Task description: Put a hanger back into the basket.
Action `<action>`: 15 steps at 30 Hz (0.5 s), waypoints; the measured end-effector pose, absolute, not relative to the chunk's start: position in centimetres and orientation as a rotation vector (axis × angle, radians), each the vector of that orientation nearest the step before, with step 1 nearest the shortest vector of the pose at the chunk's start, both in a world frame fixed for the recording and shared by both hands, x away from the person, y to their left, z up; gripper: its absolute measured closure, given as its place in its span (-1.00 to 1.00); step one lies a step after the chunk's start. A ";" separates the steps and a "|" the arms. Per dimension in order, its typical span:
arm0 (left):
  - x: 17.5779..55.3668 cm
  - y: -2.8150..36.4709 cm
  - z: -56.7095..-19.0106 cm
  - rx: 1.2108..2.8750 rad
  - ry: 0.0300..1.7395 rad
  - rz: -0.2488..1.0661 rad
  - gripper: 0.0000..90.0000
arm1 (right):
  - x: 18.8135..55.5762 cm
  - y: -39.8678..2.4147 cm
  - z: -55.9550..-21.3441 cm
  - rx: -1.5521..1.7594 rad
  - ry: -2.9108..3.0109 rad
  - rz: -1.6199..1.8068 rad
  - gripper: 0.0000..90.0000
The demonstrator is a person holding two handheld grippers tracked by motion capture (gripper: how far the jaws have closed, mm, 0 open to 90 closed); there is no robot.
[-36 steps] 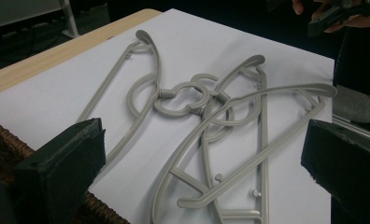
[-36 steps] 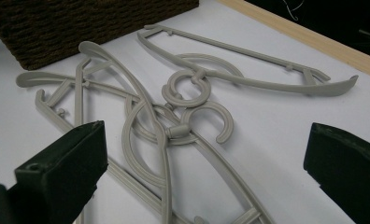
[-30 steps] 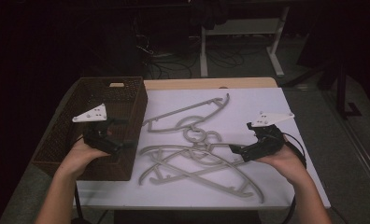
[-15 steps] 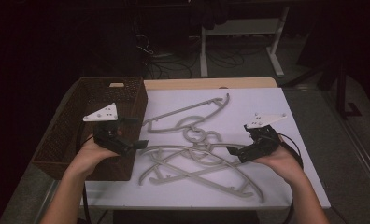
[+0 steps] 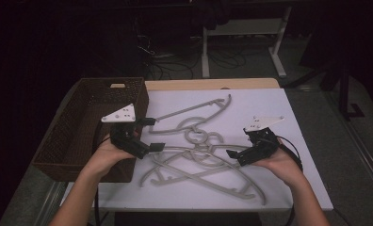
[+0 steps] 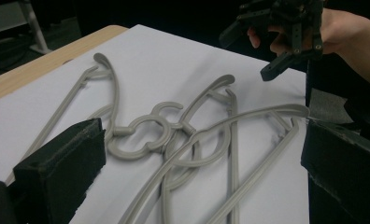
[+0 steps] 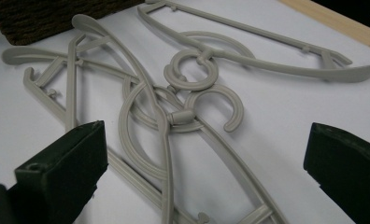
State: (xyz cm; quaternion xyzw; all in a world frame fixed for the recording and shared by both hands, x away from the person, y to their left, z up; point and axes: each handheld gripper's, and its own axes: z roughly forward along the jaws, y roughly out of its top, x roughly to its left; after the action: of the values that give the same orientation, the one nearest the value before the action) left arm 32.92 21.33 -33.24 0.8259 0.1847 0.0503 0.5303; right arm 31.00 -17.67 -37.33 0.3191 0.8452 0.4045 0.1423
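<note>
Tangled hangers (image 5: 201, 150) on table's white sheet (image 5: 293, 188); wicker basket (image 5: 76, 127) left of them, at table edge.

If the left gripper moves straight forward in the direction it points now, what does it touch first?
Most likely the grey hangers: the left gripper is open and aims right at the tangled pile, with its linked hooks straight ahead. Depth is unclear, so the nearest hanger arm may come first.

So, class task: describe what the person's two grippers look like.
Each gripper, left gripper and right gripper, is black with two blocky black jaws and a pale grey three-cornered plate on top. A black cable trails from the right one. The forearms are bare.
</note>
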 end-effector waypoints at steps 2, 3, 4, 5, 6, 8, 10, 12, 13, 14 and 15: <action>33.0 20.7 -33.4 1.981 0.430 0.119 -1.00 | 31.1 -17.6 -37.5 0.922 2.443 1.163 -1.00; 33.1 20.4 -33.5 1.986 0.427 0.117 -1.00 | 31.1 -17.6 -37.5 0.919 2.443 1.168 -1.00; 33.1 20.1 -33.6 1.987 0.429 0.115 -1.00 | 31.1 -17.5 -37.6 0.920 2.446 1.167 -1.00; 33.2 19.8 -33.6 1.989 0.426 0.111 -1.00 | 31.1 -17.5 -37.6 0.916 2.450 1.162 -1.00; 33.3 19.5 -33.7 1.990 0.426 0.106 -1.00 | 31.1 -17.5 -37.6 0.912 2.451 1.161 -1.00; 33.5 18.8 -33.9 1.995 0.421 0.101 -1.00 | 31.1 -17.5 -37.6 0.910 2.453 1.161 -1.00; 33.7 18.1 -33.9 1.998 0.415 0.096 -1.00 | 31.2 -17.5 -37.6 0.909 2.454 1.160 -1.00; 33.9 17.5 -34.0 1.997 0.409 0.100 -1.00 | 31.2 -17.5 -37.7 0.915 2.453 1.159 -1.00; 34.0 17.2 -34.0 1.997 0.406 0.099 -1.00 | 31.2 -17.5 -37.7 0.914 2.453 1.159 -1.00; 34.1 16.9 -34.1 1.995 0.406 0.099 -1.00 | 31.1 -17.5 -37.7 0.913 2.453 1.160 -1.00; 34.2 16.6 -34.2 1.993 0.404 0.097 -1.00 | 31.1 -17.6 -37.7 0.913 2.453 1.161 -1.00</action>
State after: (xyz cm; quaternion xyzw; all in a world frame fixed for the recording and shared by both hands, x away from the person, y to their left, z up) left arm 34.20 16.58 -34.19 0.8331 0.1691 0.0407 0.5251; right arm 31.07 -17.55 -37.75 0.3159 0.8484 0.4016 0.1385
